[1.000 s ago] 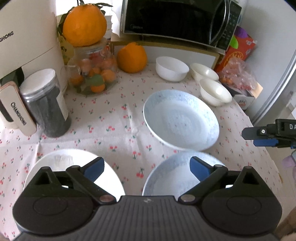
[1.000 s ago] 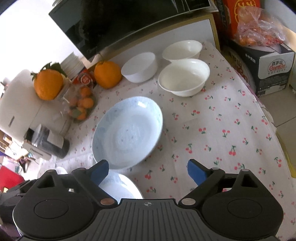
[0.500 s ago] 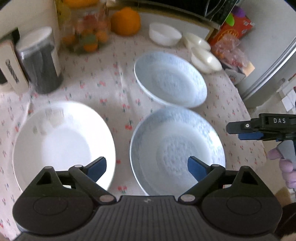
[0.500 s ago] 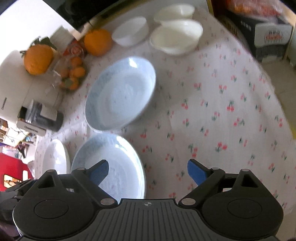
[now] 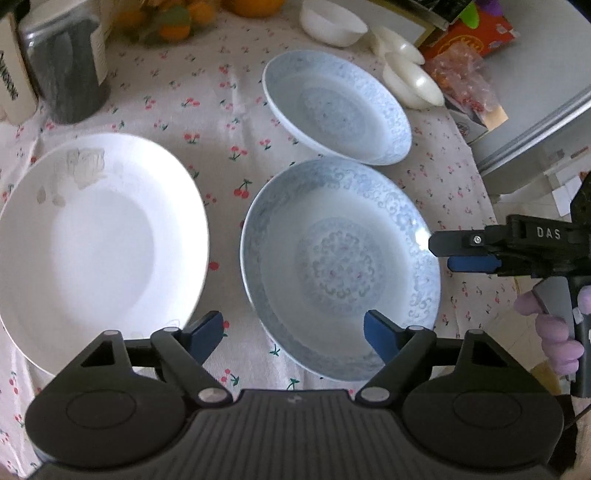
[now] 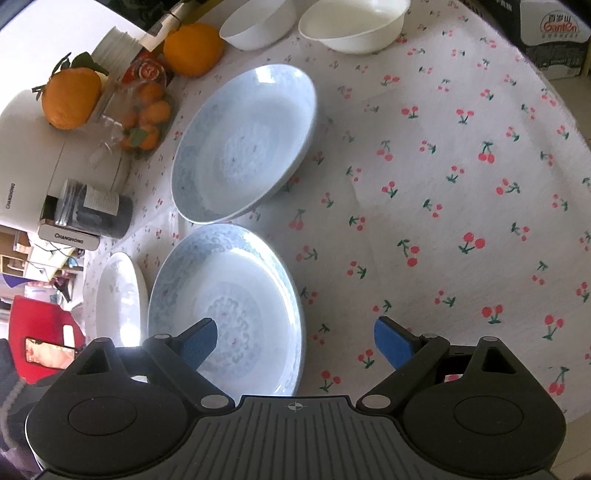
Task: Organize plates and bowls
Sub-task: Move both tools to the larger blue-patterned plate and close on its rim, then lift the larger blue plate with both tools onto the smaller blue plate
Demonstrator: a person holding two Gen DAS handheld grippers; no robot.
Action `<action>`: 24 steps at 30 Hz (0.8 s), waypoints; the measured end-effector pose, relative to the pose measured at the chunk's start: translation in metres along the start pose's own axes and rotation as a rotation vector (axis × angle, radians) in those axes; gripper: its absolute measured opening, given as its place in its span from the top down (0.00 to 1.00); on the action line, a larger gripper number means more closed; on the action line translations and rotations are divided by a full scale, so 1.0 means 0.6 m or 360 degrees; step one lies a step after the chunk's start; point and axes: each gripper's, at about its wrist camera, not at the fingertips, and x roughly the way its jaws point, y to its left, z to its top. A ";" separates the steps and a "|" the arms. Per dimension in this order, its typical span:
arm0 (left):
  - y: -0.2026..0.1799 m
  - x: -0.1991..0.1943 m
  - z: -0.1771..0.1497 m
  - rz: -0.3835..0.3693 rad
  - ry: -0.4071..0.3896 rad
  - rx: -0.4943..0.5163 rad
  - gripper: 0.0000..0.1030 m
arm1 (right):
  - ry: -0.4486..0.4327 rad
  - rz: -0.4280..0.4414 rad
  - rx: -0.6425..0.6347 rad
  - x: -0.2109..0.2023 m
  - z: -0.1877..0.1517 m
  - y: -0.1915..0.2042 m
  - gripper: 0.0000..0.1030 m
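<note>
Three plates lie on the cherry-print tablecloth [image 6: 443, 184]: a plain white plate [image 5: 99, 236] at left, a blue patterned plate [image 5: 340, 266] nearest me, and a second blue plate [image 5: 336, 107] behind it. White bowls [image 5: 332, 26] stand at the back. My left gripper [image 5: 291, 326] hangs over the near blue plate's left rim. Its jaws are closing and its pads touch nothing. My right gripper [image 6: 295, 332] is open above the right rim of the same plate [image 6: 229, 302], which it does not touch. The left wrist view also shows that gripper [image 5: 465, 251] from the side.
A dark jar [image 5: 66, 66], a glass jar of small oranges [image 6: 144, 122], large oranges [image 6: 194, 48] and a white appliance [image 6: 33, 147] line the back left. Boxes and a snack bag [image 5: 469, 40] sit beyond the table's right edge. A gloved hand [image 5: 554, 332] holds the right gripper.
Both views have tipped down and sunk toward the table, so the plates now fill them. The left jaws have narrowed a little. The dishes have not moved.
</note>
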 end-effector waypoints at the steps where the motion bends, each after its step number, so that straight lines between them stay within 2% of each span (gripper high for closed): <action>1: 0.002 0.002 -0.001 0.0003 0.0003 -0.0015 0.25 | 0.0006 0.0002 0.0001 0.003 -0.001 0.000 0.09; 9: 0.011 0.010 -0.003 0.0027 -0.0033 -0.0061 0.49 | 0.0011 0.0006 -0.0024 0.020 -0.007 0.008 0.11; 12: 0.016 0.014 -0.004 0.0018 -0.0051 -0.0090 0.58 | -0.0004 0.0004 -0.0052 0.023 -0.010 0.013 0.17; 15: 0.020 0.018 -0.004 0.0019 -0.0065 -0.0098 0.64 | -0.0011 -0.0001 -0.0074 0.025 -0.013 0.017 0.30; 20: 0.019 0.024 -0.006 0.0042 -0.0077 -0.0088 0.75 | -0.0017 -0.0024 -0.0093 0.027 -0.015 0.020 0.60; 24: 0.018 0.024 -0.007 0.0037 -0.0081 -0.0075 0.81 | -0.0010 -0.0024 -0.0102 0.029 -0.016 0.018 0.73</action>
